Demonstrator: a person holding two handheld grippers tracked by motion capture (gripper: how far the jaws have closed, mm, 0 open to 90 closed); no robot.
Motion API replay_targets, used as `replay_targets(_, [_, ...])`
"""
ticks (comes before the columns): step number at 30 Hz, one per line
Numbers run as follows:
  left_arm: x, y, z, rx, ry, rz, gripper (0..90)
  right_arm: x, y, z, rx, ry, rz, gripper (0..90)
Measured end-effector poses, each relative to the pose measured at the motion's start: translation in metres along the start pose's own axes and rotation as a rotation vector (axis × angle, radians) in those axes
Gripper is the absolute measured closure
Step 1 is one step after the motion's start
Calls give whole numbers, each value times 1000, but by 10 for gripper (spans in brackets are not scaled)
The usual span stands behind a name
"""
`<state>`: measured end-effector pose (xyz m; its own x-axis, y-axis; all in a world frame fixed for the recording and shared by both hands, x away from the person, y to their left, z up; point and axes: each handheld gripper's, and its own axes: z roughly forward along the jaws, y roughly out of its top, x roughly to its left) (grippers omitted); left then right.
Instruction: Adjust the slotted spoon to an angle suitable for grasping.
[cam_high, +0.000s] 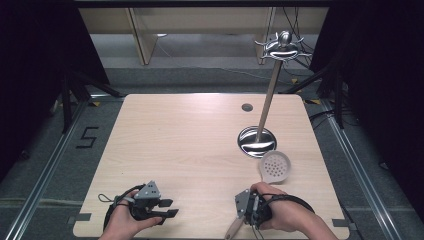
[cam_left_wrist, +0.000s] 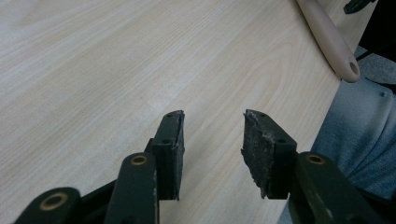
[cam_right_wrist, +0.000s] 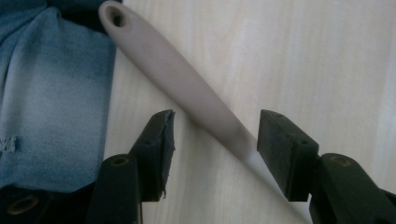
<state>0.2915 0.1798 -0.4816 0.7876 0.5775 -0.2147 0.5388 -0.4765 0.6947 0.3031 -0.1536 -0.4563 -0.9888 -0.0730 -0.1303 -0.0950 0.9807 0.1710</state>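
Skimmer handle between loose right jaws

Skimmer (cam_high: 274, 167) lay on the table (cam_high: 190, 150) at the near right, its perforated bowl toward the tall metal stand (cam_high: 257, 141) and its pale handle running back toward the person, the holed end jutting past the near edge. In the right gripper view the handle (cam_right_wrist: 187, 88) ran on a slant between the two jaws, closer to the right-hand pad than the left; the pads stood apart and neither visibly pressed it, so the right gripper (cam_right_wrist: 214, 126) was released rather than clamped. Its long axis crossed the jaw gap obliquely, not square to it, so a closing would probably meet it at an angle. The left gripper (cam_left_wrist: 212, 126) rested at the near left, well apart from the skimmer, jaws parted over bare wood with nothing between them; the handle's holed end (cam_left_wrist: 348, 70) showed far off at the table edge. The right hand (cam_high: 280, 210) was by far the nearer, so any re-grip looked like its job.
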Motion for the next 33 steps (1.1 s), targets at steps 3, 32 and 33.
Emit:
replay_targets(3, [0,0,0,-2,1,1,572,-3,5,5,-30,-14,-109,445])
replay_targets(32, [1,0,0,4,2,15,557,-4,23,23,95,64,-220,517])
replay_targets(33, [1,0,0,4,4,16,557,-5,26,23,118,71,-235,531])
